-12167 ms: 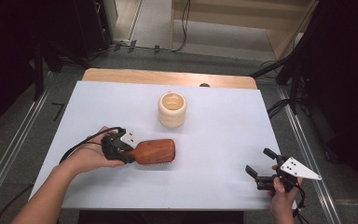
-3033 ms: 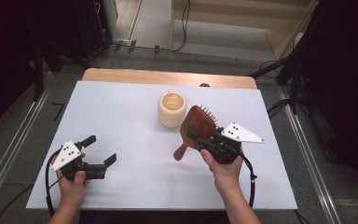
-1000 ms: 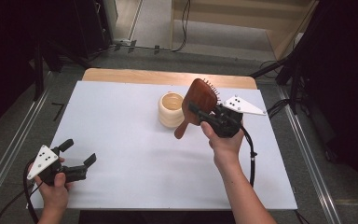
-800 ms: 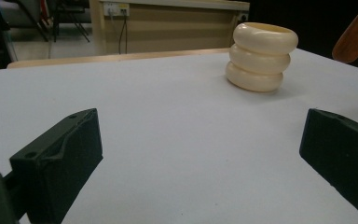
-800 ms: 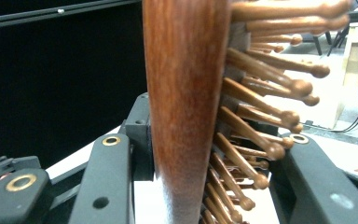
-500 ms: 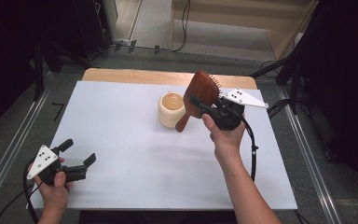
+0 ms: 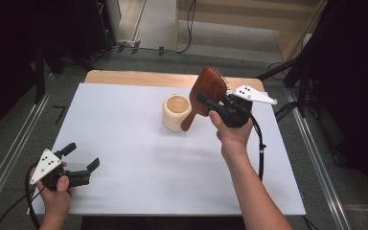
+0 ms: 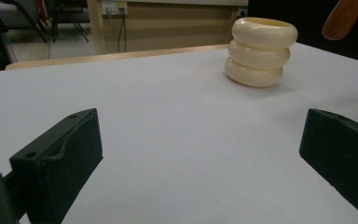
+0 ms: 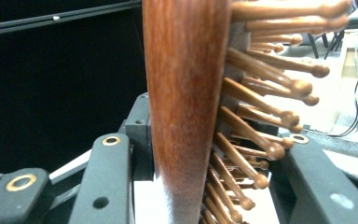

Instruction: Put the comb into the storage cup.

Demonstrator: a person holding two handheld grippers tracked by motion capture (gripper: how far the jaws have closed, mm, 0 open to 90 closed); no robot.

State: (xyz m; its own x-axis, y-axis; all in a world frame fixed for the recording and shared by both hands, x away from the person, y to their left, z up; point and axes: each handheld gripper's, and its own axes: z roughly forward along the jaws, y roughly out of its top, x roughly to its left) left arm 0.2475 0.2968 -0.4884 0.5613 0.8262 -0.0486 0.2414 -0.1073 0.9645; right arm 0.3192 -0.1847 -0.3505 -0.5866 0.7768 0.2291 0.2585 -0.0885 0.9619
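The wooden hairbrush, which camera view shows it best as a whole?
The high view: there the hairbrush appears whole, clamped in the right gripper with its handle slanting down beside the cream holder. The right gripper view gives a close edge-on look at its back and bristles; the left gripper view catches just the handle tip.

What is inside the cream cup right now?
In the high view the cup looks empty: its pale inner wall shows and nothing sticks out. The brush, held in the right claw, hangs beside it, handle end outside the rim. The cup's bottom is partly hidden.
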